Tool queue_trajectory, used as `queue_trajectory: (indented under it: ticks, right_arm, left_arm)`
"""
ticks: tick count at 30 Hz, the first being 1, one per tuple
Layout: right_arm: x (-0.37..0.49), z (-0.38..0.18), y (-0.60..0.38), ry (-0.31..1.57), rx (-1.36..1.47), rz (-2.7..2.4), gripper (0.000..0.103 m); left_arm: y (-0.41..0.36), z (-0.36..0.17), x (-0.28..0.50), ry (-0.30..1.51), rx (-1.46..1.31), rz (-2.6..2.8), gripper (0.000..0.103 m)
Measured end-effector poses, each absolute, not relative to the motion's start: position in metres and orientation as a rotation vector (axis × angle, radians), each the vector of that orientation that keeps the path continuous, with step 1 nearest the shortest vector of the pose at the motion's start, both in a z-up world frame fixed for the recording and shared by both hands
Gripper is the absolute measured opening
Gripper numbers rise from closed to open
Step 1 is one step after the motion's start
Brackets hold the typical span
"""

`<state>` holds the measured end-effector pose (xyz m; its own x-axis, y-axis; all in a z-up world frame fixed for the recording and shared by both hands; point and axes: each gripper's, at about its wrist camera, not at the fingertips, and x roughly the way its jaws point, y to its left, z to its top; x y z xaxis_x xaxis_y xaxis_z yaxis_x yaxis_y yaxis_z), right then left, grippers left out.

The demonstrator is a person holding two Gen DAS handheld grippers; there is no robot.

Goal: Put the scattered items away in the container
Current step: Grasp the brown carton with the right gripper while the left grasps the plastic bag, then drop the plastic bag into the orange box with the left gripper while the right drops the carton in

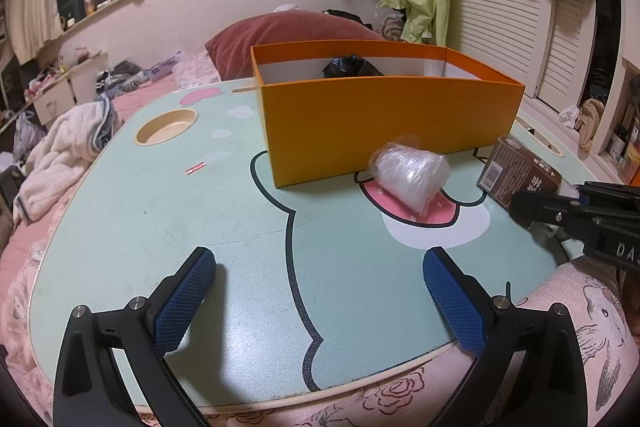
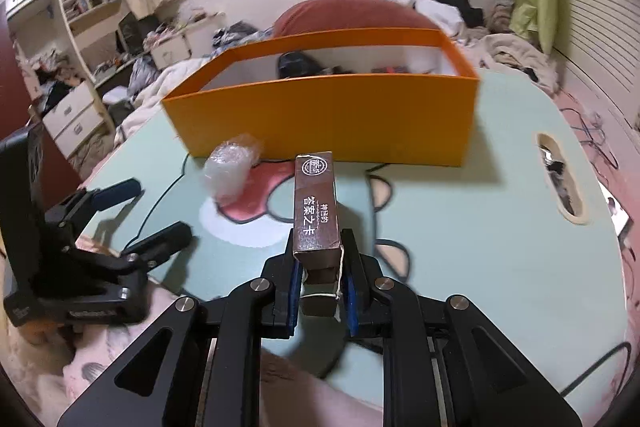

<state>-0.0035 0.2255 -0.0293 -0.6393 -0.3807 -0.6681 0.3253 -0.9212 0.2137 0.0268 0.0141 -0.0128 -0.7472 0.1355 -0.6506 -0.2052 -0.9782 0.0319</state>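
Behind orange box point(image 2: 320, 115) wall: contents half-hidden | right fingers point(image 2: 298, 283) grasping brown carton point(image 2: 315, 211) | left fingers point(image 1: 188, 303) released

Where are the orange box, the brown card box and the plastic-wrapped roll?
orange box point(image 1: 380, 123): left wrist view, front wall.
brown card box point(image 2: 315, 211): right wrist view, top face.
plastic-wrapped roll point(image 1: 410, 175): left wrist view, side.

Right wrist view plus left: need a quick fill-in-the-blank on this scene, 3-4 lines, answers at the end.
1. The right gripper is shut on a ____ card box.
2. The left gripper hangs ____ and holds nothing.
3. The clear plastic bundle lies on the table, just in front of the ____ container.
4. A ____ crumpled bag already sits inside the container.

Answers: brown; open; orange; black
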Motion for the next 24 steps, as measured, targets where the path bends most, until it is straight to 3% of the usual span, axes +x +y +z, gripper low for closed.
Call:
queue_trajectory:
  ticks: [5,11,18,22,23,24]
  right_arm:
    - [-0.005,-0.032,0.245,-0.259,1.041,-2.505,0.019]
    - [-0.009,-0.031,0.241,-0.251,1.042,-2.517,0.019]
    - [-0.009,-0.029,0.239,-0.181,1.052,-2.598,0.019]
    - [-0.01,-0.029,0.24,-0.189,1.054,-2.589,0.019]
    - [-0.01,-0.029,0.24,-0.187,1.055,-2.588,0.019]
    - [-0.01,-0.029,0.239,-0.183,1.054,-2.588,0.019]
  left_arm:
    - [0.016,-0.009,0.026,0.139,-1.022,2.75,0.103]
    - [0.038,0.017,0.01,0.078,-0.935,2.674,0.1]
    - [0.061,0.007,-0.021,0.128,-1.053,2.627,0.056]
    - [0.068,-0.001,-0.031,0.131,-1.075,2.548,0.038]
    - [0.069,-0.001,-0.031,0.137,-1.069,2.546,0.029]
    - [0.069,-0.001,-0.03,0.138,-1.067,2.539,0.03]
